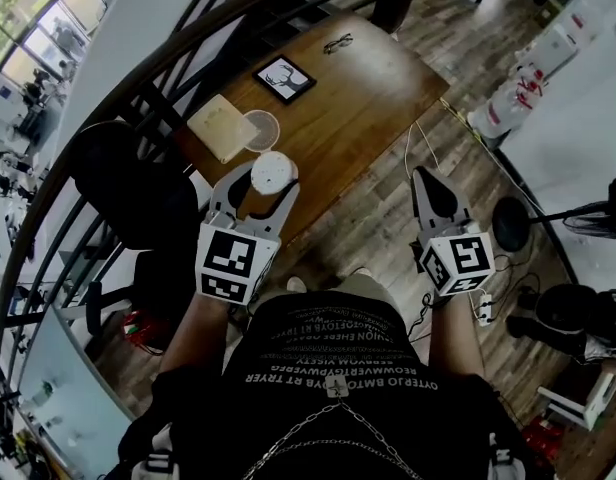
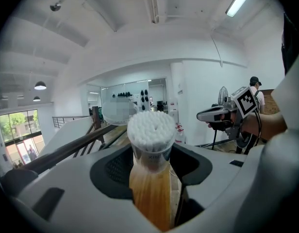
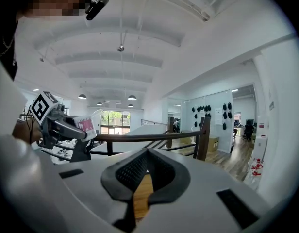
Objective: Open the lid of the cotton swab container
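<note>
My left gripper is shut on the cotton swab container, a clear tube packed with white swab tips. It holds the tube above the near edge of the wooden table. The container's clear round lid stands flipped back beyond its open mouth. In the right gripper view the left gripper shows at the left, holding the pink-labelled container. My right gripper is off to the right over the floor, shut, with nothing between its jaws.
On the table lie a light wooden square board, a framed picture and a pair of glasses. A dark curved railing runs past the table. A black chair stands at the left and a floor fan at the right.
</note>
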Demonstrator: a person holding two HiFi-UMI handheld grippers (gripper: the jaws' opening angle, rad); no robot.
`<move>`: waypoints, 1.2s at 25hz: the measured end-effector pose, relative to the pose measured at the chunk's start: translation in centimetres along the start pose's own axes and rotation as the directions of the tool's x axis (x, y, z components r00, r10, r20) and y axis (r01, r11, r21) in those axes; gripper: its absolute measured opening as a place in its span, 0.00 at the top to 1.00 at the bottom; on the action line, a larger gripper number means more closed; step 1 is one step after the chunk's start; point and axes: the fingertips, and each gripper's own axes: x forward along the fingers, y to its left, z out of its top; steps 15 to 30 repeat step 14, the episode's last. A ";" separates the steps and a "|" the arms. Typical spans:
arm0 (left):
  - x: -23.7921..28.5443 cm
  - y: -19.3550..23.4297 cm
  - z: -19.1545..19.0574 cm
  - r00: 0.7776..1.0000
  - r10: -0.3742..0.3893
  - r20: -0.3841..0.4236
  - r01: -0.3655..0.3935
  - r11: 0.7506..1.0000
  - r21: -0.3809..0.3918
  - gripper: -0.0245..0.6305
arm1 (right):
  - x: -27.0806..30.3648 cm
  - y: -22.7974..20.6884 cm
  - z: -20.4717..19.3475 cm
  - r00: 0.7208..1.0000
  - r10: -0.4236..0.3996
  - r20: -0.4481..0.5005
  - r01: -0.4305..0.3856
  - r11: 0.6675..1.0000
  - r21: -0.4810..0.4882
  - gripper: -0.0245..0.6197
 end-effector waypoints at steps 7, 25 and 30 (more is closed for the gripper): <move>4.2 -2.7 2.7 0.999 0.042 0.013 -0.042 0.999 -0.003 0.58 | 1.5 -3.5 -0.3 0.996 0.089 -0.018 -0.089 0.996 -0.013 0.94; 8.0 -6.9 5.9 0.991 0.098 0.088 -0.096 0.995 -0.028 0.58 | 0.9 -8.3 1.0 0.987 0.157 0.024 -0.156 0.986 -0.059 0.94; 8.0 -6.9 5.9 0.991 0.098 0.088 -0.096 0.995 -0.028 0.58 | 0.9 -8.3 1.0 0.987 0.157 0.024 -0.156 0.986 -0.059 0.94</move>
